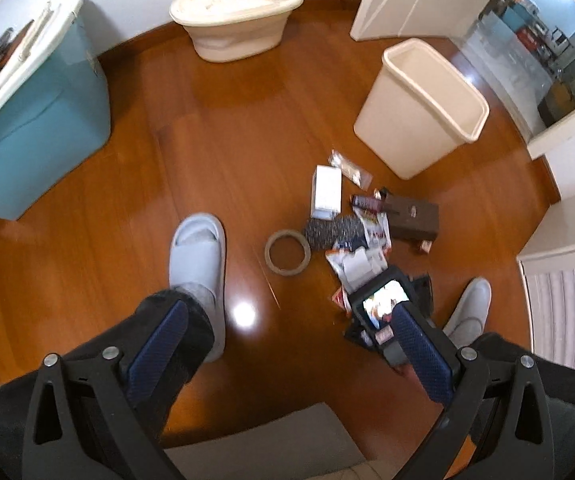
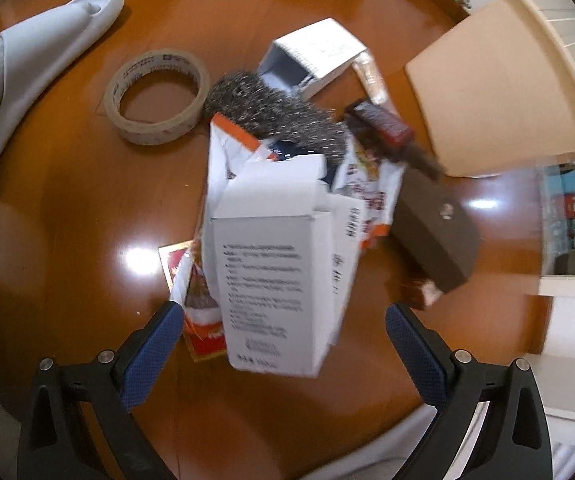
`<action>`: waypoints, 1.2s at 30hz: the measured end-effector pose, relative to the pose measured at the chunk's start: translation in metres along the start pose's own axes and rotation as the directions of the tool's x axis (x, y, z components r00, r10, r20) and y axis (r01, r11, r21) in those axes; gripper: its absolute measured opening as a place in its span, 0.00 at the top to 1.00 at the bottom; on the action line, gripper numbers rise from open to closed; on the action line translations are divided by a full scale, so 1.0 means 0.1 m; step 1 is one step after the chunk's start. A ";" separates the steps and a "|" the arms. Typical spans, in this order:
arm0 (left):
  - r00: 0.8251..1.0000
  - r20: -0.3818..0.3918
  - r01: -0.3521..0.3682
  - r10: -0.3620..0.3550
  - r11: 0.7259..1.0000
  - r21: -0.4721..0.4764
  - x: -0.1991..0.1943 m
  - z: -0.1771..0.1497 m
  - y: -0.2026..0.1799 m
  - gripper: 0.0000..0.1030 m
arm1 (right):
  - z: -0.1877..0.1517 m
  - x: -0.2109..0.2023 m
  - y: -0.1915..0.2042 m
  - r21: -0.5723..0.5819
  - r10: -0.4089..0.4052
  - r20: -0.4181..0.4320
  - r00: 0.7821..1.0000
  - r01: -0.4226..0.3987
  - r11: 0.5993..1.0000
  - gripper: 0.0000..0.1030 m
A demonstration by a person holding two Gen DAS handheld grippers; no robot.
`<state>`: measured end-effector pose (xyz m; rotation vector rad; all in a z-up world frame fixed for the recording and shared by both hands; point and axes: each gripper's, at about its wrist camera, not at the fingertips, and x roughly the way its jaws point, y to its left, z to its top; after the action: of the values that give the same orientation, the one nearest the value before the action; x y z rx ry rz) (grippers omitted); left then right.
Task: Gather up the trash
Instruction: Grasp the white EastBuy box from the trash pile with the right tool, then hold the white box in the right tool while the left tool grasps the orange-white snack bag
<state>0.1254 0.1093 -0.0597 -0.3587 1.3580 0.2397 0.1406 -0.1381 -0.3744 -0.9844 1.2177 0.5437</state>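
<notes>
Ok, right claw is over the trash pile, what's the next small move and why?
Probably ease the right claw forward and close on the white carton: its jaws stand open on either side of it, nothing is gripped, and the cream wastebasket stands just beyond.

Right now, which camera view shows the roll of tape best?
The right wrist view shows the roll of tape best: it is large and whole, lying flat on the floor, with print visible on its band. The left wrist view shows the same roll small and distant, left of the trash pile, as a plain ring.
</notes>
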 end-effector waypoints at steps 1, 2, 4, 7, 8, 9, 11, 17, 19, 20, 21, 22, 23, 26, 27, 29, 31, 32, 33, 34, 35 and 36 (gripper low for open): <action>1.000 -0.017 0.006 -0.006 1.000 -0.002 0.04 -0.01 0.00 0.00 | 0.02 0.05 0.00 -0.003 0.007 0.000 1.000 -0.007 1.000 0.02; 1.000 -0.026 0.009 -0.009 1.000 -0.003 0.06 -0.01 0.00 0.00 | 0.04 0.11 -0.01 -0.001 0.016 -0.001 1.000 -0.016 1.000 0.02; 1.000 -0.028 0.009 -0.009 1.000 -0.002 0.06 -0.03 -0.01 0.00 | 0.10 0.24 -0.11 0.040 0.083 -0.016 0.996 -0.082 0.996 0.07; 1.000 -0.019 0.006 -0.006 1.000 -0.001 0.04 -0.02 -0.01 0.00 | 0.09 0.42 -0.30 0.141 0.255 -0.058 0.965 -0.245 0.959 0.30; 1.000 -0.017 0.009 -0.009 1.000 -0.006 0.03 -0.01 -0.01 0.00 | 0.07 0.46 -0.39 0.188 0.328 -0.058 0.943 -0.312 0.931 0.36; 1.000 -0.015 0.010 -0.010 1.000 -0.010 0.03 -0.01 0.00 0.00 | 0.04 0.52 -0.50 0.253 0.419 -0.061 0.906 -0.392 0.884 0.38; 1.000 -0.011 0.014 -0.014 1.000 -0.020 0.02 -0.01 0.01 0.00 | 0.01 0.54 -0.65 0.332 0.497 -0.047 0.866 -0.456 0.826 0.42; 0.999 0.013 -0.034 0.034 0.999 -0.008 0.04 -0.04 0.06 0.00 | 0.06 0.29 -0.92 0.403 0.637 0.032 0.770 -0.593 0.697 0.43; 0.997 -0.033 -0.064 0.063 0.998 -0.020 0.19 -0.07 0.13 0.00 | 0.14 0.13 -1.02 0.393 0.666 0.047 0.745 -0.626 0.673 0.43; 0.996 -0.061 -0.070 0.068 0.997 -0.037 0.26 -0.09 0.18 0.00 | 0.17 0.07 -1.09 0.387 0.668 0.058 0.741 -0.634 0.670 0.43; 0.994 -0.087 -0.069 0.064 0.996 -0.060 0.32 -0.11 0.23 0.00 | 0.19 -0.03 -1.17 0.384 0.673 0.074 0.736 -0.644 0.662 0.43; 0.992 -0.113 -0.058 0.047 0.994 -0.094 0.39 -0.14 0.29 0.00 | 0.18 -0.10 -1.24 0.390 0.683 0.083 0.725 -0.655 0.647 0.43; 0.992 -0.123 -0.046 0.030 0.991 -0.128 0.43 -0.14 0.33 0.00 | 0.19 -0.13 -1.32 0.403 0.698 0.095 0.709 -0.669 0.625 0.43; 0.994 -0.101 -0.050 0.036 0.989 -0.141 0.57 -0.13 0.28 0.00 | 0.15 -0.21 -1.59 0.491 0.752 0.136 0.644 -0.704 0.513 0.43; 0.994 -0.102 -0.061 0.048 0.990 -0.127 0.67 -0.12 0.23 0.00 | 0.16 -0.28 -1.67 0.501 0.752 0.142 0.644 -0.701 0.506 0.43; 0.991 -0.128 -0.062 0.047 0.991 -0.120 0.94 -0.12 0.10 0.00 | 0.22 -0.41 -1.81 0.489 0.736 0.141 0.662 -0.693 0.530 0.43; 0.984 -0.176 -0.046 0.018 0.986 -0.158 1.33 -0.11 0.00 0.00 | 0.22 -0.61 -2.03 0.472 0.712 0.138 0.689 -0.677 0.564 0.42; 0.978 -0.207 -0.025 -0.015 0.981 -0.193 1.59 -0.09 -0.05 0.00 | 0.25 -0.72 -2.16 0.462 0.690 0.136 0.711 -0.662 0.590 0.42; 0.971 -0.232 -0.006 -0.050 0.972 -0.234 1.84 -0.07 -0.08 0.00 | 0.26 -0.85 -2.24 0.456 0.676 0.140 0.724 -0.653 0.605 0.42; 0.962 -0.256 0.021 -0.100 0.956 -0.292 2.12 -0.07 -0.12 0.00 | 0.25 -0.94 -2.31 0.451 0.666 0.148 0.731 -0.649 0.612 0.42; 0.951 -0.274 0.043 -0.142 0.940 -0.338 2.33 -0.08 -0.15 0.01 | 0.24 -1.05 -2.42 0.445 0.658 0.168 0.734 -0.653 0.613 0.42; 0.939 -0.292 0.060 -0.179 0.925 -0.376 2.53 -0.09 -0.18 0.05 | 0.21 -1.16 -2.54 0.442 0.653 0.202 0.730 -0.663 0.604 0.42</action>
<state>0.1745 0.0791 -0.3067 -0.8199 1.6073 0.3409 0.3209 -0.2300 -0.1806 -0.0485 1.6013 0.7631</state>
